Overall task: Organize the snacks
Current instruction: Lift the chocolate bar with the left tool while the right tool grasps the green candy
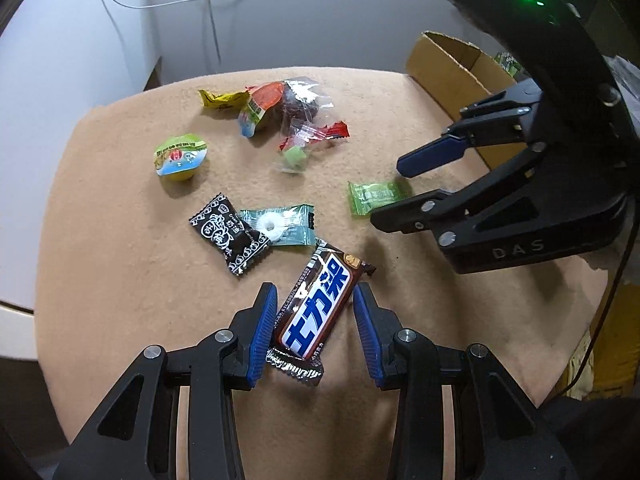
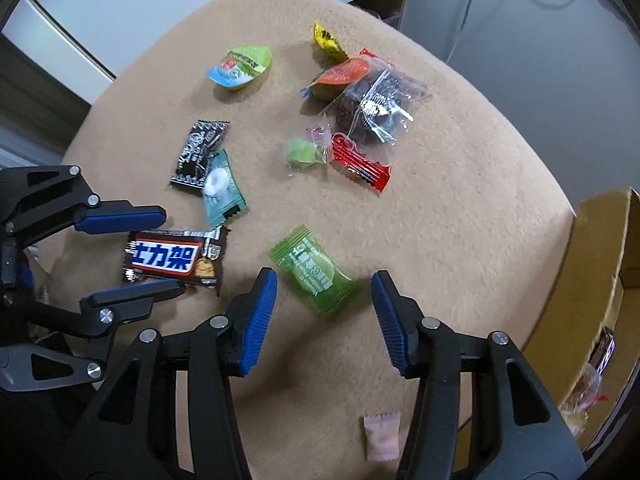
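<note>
A brown and blue chocolate bar (image 1: pixel 318 304) lies on the tan cloth between the pads of my left gripper (image 1: pixel 316 312), which is open around it; the left pad is close to the wrapper. It also shows in the right wrist view (image 2: pixel 172 258) between the left gripper's fingers (image 2: pixel 120 216). My right gripper (image 2: pixel 324 300) is open just above a green candy packet (image 2: pixel 314 270), also in the left wrist view (image 1: pixel 376 196), where the right gripper (image 1: pixel 394 192) hovers beside it.
Other snacks lie further back: a black candy (image 1: pixel 228 232), a mint packet (image 1: pixel 280 224), a green jelly cup (image 1: pixel 180 156), a pile of wrapped sweets (image 1: pixel 288 112). A cardboard box (image 2: pixel 600 280) with snacks stands off the right edge. A pink packet (image 2: pixel 382 436) lies near me.
</note>
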A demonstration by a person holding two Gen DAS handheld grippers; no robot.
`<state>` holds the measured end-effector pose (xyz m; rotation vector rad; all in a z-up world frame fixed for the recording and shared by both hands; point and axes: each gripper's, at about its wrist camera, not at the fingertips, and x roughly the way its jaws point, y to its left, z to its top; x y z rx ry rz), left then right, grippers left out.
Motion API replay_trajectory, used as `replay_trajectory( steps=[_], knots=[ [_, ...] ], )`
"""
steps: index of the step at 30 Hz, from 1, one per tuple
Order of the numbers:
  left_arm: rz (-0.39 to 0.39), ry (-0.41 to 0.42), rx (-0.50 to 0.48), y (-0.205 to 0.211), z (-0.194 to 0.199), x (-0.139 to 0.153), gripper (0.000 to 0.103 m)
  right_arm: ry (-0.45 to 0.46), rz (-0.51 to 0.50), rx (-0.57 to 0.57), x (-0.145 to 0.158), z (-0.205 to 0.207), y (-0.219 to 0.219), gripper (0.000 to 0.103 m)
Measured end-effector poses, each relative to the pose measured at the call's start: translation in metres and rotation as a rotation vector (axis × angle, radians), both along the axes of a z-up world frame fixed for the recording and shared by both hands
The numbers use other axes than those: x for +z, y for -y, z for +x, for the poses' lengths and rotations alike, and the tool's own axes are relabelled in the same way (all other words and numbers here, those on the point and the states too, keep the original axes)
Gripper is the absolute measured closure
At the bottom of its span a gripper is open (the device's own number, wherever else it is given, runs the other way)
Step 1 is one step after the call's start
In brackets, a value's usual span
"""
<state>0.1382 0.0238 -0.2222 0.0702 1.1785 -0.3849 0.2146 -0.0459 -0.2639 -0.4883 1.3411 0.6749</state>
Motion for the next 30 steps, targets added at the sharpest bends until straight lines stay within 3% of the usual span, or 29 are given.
replay_trajectory(
  steps=[5,10,12,20,30],
  knots=[
    [0.004,-0.007,-0.014,0.003,0.002,-0.006,0.065,0.009,-0.001,0.019,-0.002,0.002,-0.008,0.052],
    [0.016,0.000,-0.018,0.010,0.005,-0.012,0.065,0.022,-0.014,0.014,-0.002,0.001,-0.004,0.068],
    [0.011,0.002,-0.009,0.012,0.008,-0.013,0.066,0.028,-0.015,0.007,-0.001,0.004,-0.002,0.080],
    [-0.025,0.017,0.056,0.012,0.006,-0.014,0.076,0.024,0.020,-0.039,0.004,0.001,0.005,0.081],
    [-0.085,0.019,0.143,0.005,0.000,-0.002,0.076,0.017,0.138,-0.153,0.025,-0.004,0.036,0.081]
  ],
)
